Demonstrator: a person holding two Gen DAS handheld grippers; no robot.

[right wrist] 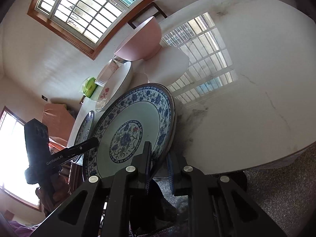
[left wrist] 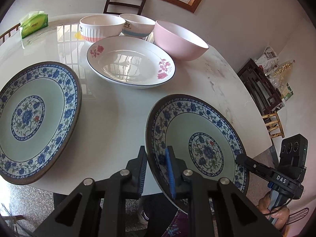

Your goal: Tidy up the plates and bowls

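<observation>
Both grippers hold one blue floral plate (left wrist: 199, 138) at the table's near edge, tilted up off the top. My left gripper (left wrist: 156, 158) is shut on its left rim. My right gripper (right wrist: 159, 154) is shut on its opposite rim; the plate fills the right wrist view (right wrist: 134, 126). A second matching blue plate (left wrist: 33, 118) lies flat on the left. A white rose-patterned deep plate (left wrist: 130, 63) sits in the middle. Behind it stand a ribbed white and orange bowl (left wrist: 100, 27), a white and blue bowl (left wrist: 136, 26) and a pink bowl (left wrist: 177, 39).
A green tissue pack (left wrist: 34, 24) lies at the far left of the white marble table (left wrist: 118, 110). A dark chair (left wrist: 124, 2) stands behind the table under the window. A wooden rack (left wrist: 260, 86) with papers stands off the table's right side.
</observation>
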